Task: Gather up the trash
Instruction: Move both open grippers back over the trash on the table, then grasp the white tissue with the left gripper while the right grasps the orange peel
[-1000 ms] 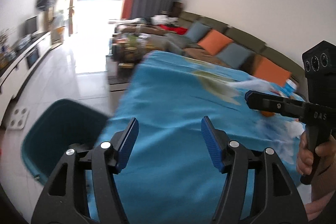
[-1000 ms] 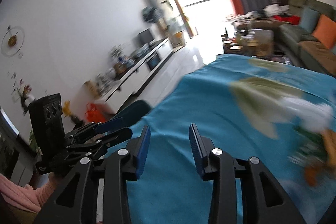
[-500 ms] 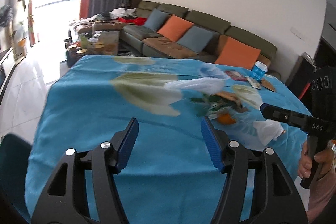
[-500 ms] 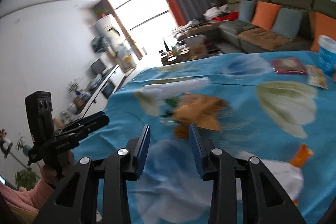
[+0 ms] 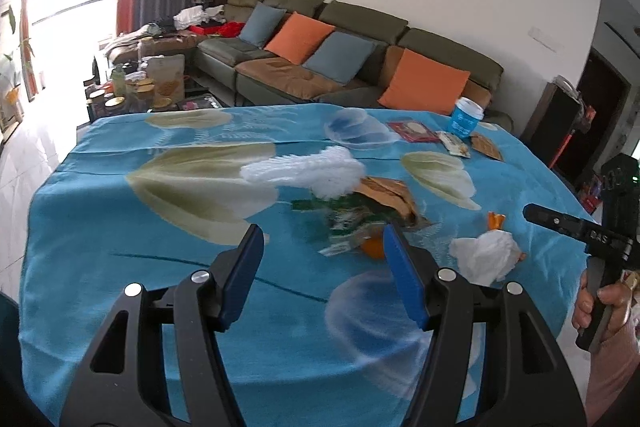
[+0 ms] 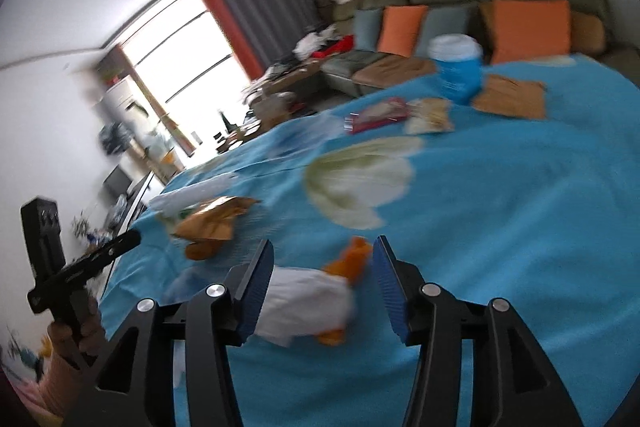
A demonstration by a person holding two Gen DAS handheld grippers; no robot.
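1. The right gripper [image 6: 323,271] has its blue fingers [image 6: 256,291] apart and opening; they pinch nothing.
2. Seen between them, on the cloth below, lies a crumpled white tissue [image 6: 306,301] with orange peel [image 6: 350,259] at its far end. The pads do not touch either.
3. The left gripper [image 5: 323,253] has its fingers [image 5: 404,279] spread wide and empty, above the blue tablecloth [image 5: 120,227].
4. Just beyond its right finger lies a heap of trash: an orange scrap [image 5: 372,251], green-printed wrappers [image 5: 348,215] and a brown paper bag [image 5: 390,195], with a white fluffy duster [image 5: 308,173] at the far side.
5. The white tissue [image 5: 484,257] lies to the right of that finger, apart from it.
6. At the far edge of the table stand a blue cup [image 5: 466,117] and some flat packets [image 5: 414,131].
7. Behind is a green sofa [image 5: 360,23] with orange and blue cushions.
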